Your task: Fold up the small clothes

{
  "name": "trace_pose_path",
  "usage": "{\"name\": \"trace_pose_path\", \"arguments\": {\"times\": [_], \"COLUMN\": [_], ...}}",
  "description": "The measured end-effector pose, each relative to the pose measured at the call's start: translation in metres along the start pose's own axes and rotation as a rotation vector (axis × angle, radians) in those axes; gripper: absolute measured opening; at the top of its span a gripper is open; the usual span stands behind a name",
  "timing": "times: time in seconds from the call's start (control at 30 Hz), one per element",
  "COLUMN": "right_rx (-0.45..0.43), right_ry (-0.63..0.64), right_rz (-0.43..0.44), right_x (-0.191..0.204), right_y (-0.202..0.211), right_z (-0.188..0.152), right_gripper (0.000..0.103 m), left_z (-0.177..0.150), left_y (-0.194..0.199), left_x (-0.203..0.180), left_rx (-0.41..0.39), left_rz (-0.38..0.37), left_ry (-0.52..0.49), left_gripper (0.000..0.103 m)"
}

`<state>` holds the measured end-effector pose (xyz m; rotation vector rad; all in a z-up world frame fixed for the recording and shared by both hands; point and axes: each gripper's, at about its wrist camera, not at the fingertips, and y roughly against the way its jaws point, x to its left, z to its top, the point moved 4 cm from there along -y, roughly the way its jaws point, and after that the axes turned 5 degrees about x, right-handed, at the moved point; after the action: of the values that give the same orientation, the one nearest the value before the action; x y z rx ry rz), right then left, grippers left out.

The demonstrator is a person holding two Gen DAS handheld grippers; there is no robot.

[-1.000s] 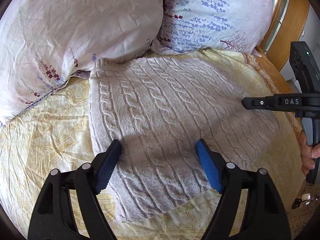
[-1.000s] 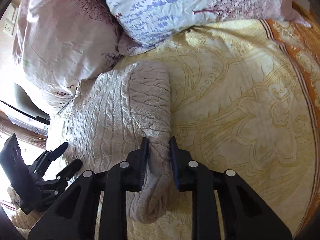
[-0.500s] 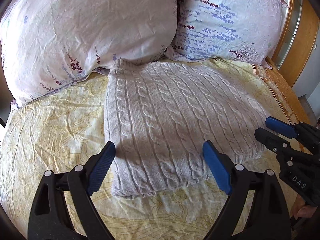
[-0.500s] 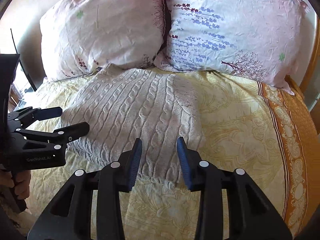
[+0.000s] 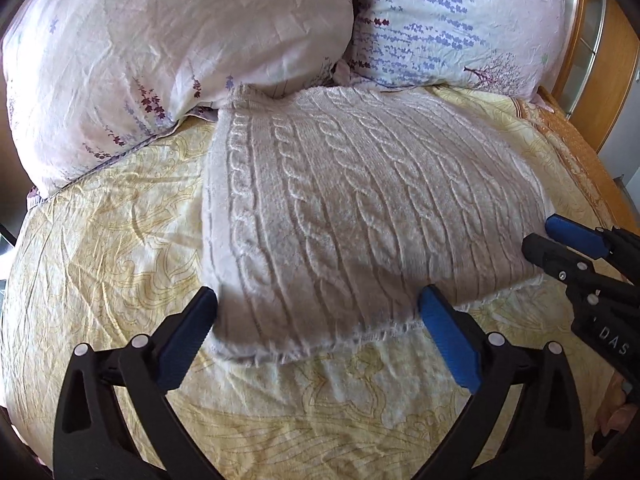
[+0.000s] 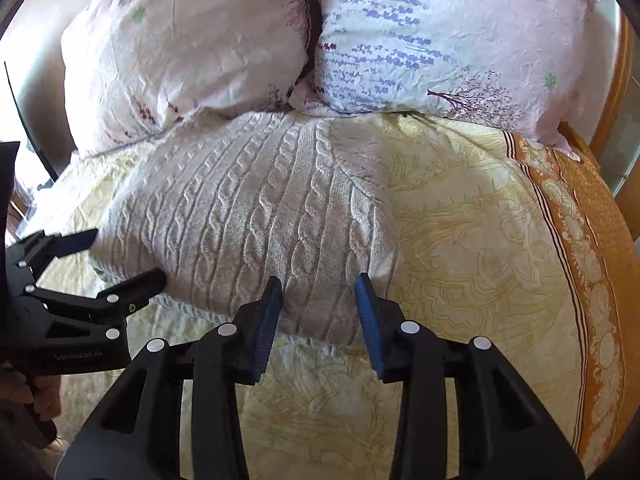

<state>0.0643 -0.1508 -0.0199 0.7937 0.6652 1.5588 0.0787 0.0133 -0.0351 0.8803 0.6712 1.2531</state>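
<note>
Cream cable-knit wool is seen folded into a thick, roughly rectangular bundle: the sweater (image 5: pixel 360 216) is laid flat on the yellow patterned bedspread (image 5: pixel 104 232) of a bed, with its far edge tucked against two floral pillows. The pink pillow (image 5: pixel 160 48) is propped on the left and the lavender-print pillow (image 5: pixel 452 24) on the right, their inner corners meeting just above the sweater. An orange border of the bedspread (image 6: pixel 580 216) is shown along the right side of the bed, next to a wooden bed frame (image 5: pixel 616 80).

The left gripper (image 5: pixel 318 306) is held low at the near edge of the sweater, its blue-padded fingers (image 5: pixel 448 336) spread wide on either side of the folded corner; nothing is pinched between them. In the right wrist view the same tool (image 6: pixel 124 258) is seen from the side at the sweater's left edge, with its fingers parted.

The right gripper (image 6: pixel 318 292) is positioned at the near right corner of the sweater, its fingers (image 6: pixel 370 316) spread apart with the knit lying between them but not gripped. It is also caught at the right edge of the left wrist view (image 5: pixel 548 236), just beside the sweater's right side. Part of a hand (image 6: pixel 36 396) is visible behind the left tool's handle.
</note>
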Motion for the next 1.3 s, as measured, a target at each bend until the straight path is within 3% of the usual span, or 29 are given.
{"name": "trace_pose_path", "arguments": {"times": [0.07, 0.1, 0.13, 0.27, 0.43, 0.73, 1.0, 1.3], "right_rx": [-0.025, -0.027, -0.026, 0.006, -0.018, 0.029, 0.075, 0.120], "right_ry": [-0.023, -0.030, -0.038, -0.053, -0.035, -0.004, -0.093, -0.133], "right_rz": [0.007, -0.002, -0.005, -0.017, -0.104, -0.099, -0.066, -0.093], "right_x": [-0.002, -0.003, -0.004, -0.005, -0.001, 0.011, 0.003, -0.003], "right_y": [0.010, 0.012, 0.013, 0.007, 0.010, 0.002, -0.010, -0.021], "right_z": [-0.006, -0.009, -0.013, -0.025, -0.032, -0.041, -0.047, -0.050], "right_gripper": [0.052, 0.067, 0.073, 0.074, 0.102, 0.102, 0.102, 0.102], "left_z": [-0.010, -0.015, -0.020, -0.034, -0.042, -0.048, -0.052, -0.055], "left_y": [0.007, 0.009, 0.010, 0.012, 0.020, 0.012, -0.006, -0.011], "left_x": [0.009, 0.015, 0.020, 0.037, 0.045, 0.041, 0.049, 0.049], "left_rx": [-0.025, -0.028, -0.027, -0.018, -0.037, 0.015, 0.086, 0.086], "left_rz": [0.022, 0.034, 0.039, 0.070, 0.083, 0.073, 0.062, 0.062], "left_ry": [0.029, 0.048, 0.067, 0.117, 0.135, 0.116, 0.145, 0.140], "left_gripper": [0.101, 0.101, 0.101, 0.101, 0.101, 0.101, 0.101, 0.101]}}
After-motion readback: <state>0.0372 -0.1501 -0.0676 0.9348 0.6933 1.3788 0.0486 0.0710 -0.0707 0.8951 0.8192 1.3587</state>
